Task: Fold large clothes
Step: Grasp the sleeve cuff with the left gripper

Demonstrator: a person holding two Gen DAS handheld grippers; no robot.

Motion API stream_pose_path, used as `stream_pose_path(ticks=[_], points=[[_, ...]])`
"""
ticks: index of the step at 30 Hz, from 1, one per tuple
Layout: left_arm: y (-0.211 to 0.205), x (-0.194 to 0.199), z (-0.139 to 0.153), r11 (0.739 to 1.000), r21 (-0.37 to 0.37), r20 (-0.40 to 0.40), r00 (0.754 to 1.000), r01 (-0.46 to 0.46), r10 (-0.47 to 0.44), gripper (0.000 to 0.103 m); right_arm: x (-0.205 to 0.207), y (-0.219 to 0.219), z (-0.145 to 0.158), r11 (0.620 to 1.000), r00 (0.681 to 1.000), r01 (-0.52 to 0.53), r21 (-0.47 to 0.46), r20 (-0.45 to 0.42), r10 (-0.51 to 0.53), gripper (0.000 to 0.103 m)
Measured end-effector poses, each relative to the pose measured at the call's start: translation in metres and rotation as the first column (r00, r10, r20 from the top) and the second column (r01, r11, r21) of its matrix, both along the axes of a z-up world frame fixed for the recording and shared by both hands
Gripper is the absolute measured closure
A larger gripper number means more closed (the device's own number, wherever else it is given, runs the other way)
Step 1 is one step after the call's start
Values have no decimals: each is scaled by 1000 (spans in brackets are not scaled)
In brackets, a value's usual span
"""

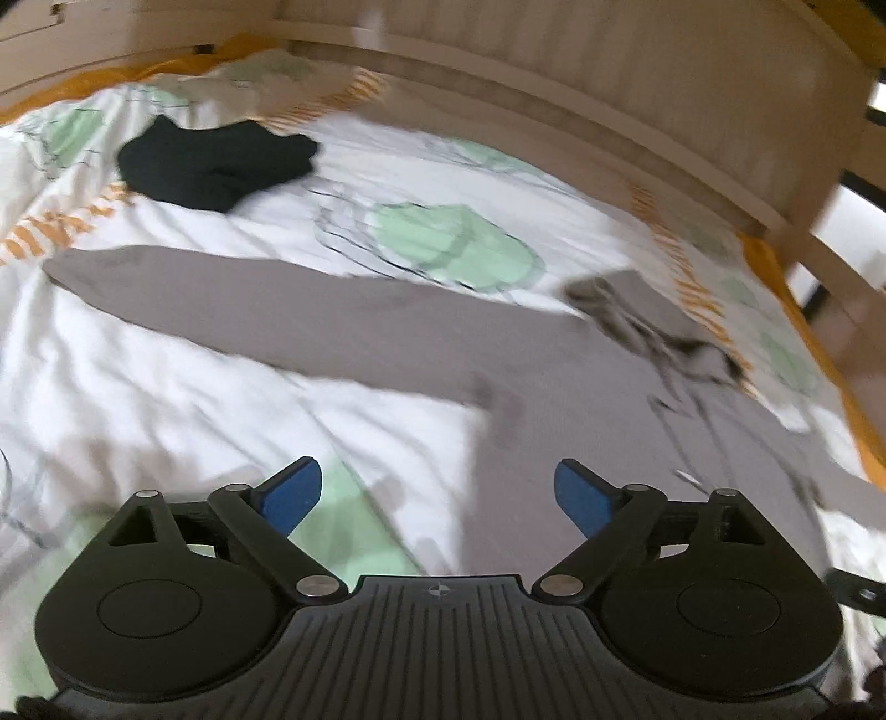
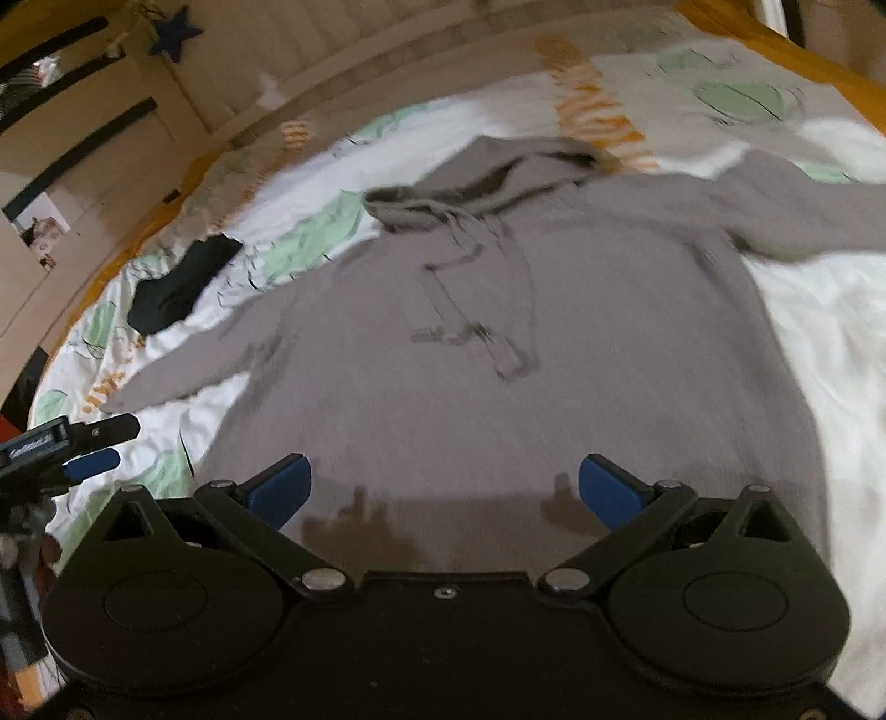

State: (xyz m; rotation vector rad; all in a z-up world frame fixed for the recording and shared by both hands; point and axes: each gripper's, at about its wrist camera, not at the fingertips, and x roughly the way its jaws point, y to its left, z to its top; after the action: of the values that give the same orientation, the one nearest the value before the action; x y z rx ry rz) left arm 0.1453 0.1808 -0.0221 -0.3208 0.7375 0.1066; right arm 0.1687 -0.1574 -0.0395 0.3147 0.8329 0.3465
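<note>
A white bed cover [image 2: 819,343] printed with green and orange patches is spread across the bed, an orange sheet [image 1: 819,354] showing along its edge. A pale wooden bed frame [image 1: 637,105] runs along the far side. A dark blue star [image 2: 174,33] hangs on the far left wall.

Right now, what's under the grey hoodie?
The hoodie lies spread flat on a white duvet with green and orange print, a black garment beside it. Whatever lies beneath its body is covered.

Grey hoodie [image 2: 554,343] spread flat on patterned duvet [image 2: 830,310], hand-held gripper [image 2: 443,487] gaping above hem
</note>
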Motion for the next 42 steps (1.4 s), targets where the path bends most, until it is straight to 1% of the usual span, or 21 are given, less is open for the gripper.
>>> stream_pose_path(ticks=[4,6,7,11,13,17,22,28,30,32,35,37,38,39,40,42], points=[[43,21,-7,998,29,-21,998,-62,62,11,13,14,2,999,999,-16,37,49,14,1],[64,30,-12,996,36,-36,995,-88,89,11,19,20,1,998,998,-28,62,60,25,1],[76,35,-13,995,30,-43,994,-97,98,11,23,23,1,997,998,-37,72,54,33,1],[123,53,-21,986,-11,-56,985,-164,163,11,41,39,-6,990,995,-96,102,-20,99,0],[145,63,-25,981,-19,-62,980,-191,190,11,44,48,-8,989,993,-117,86,-23,120,1],[181,77,-31,971,3,-67,968,-241,241,11,49,66,-10,987,988,-155,41,-21,155,1],[217,91,-43,955,10,-73,952,-297,297,11,58,80,-16,985,985,-168,28,-42,169,1],[245,102,-62,947,-9,-92,943,-321,319,11,68,92,-25,986,984,-168,26,-63,169,1],[250,102,-65,947,-18,-73,945,-322,320,11,71,97,-28,985,982,-172,24,-70,173,1],[255,102,-65,943,-40,-51,943,-331,328,12,74,102,-30,984,981,-177,19,-75,178,1],[264,102,-66,926,-104,-30,932,-362,361,12,76,109,-33,982,979,-187,14,-85,187,1],[269,103,-65,915,-136,-31,925,-379,378,12,77,112,-35,981,977,-192,10,-95,192,1],[269,104,-65,914,-137,-35,924,-381,380,17,77,112,-37,981,976,-193,10,-99,193,0],[270,106,-64,914,-131,-41,924,-383,381,29,78,113,-38,981,976,-192,10,-105,192,1],[270,108,-63,915,-117,-46,923,-385,382,38,78,113,-39,982,976,-191,10,-109,191,1],[270,110,-60,913,-83,-53,916,-400,397,88,78,114,-41,982,976,-189,6,-112,189,1]])
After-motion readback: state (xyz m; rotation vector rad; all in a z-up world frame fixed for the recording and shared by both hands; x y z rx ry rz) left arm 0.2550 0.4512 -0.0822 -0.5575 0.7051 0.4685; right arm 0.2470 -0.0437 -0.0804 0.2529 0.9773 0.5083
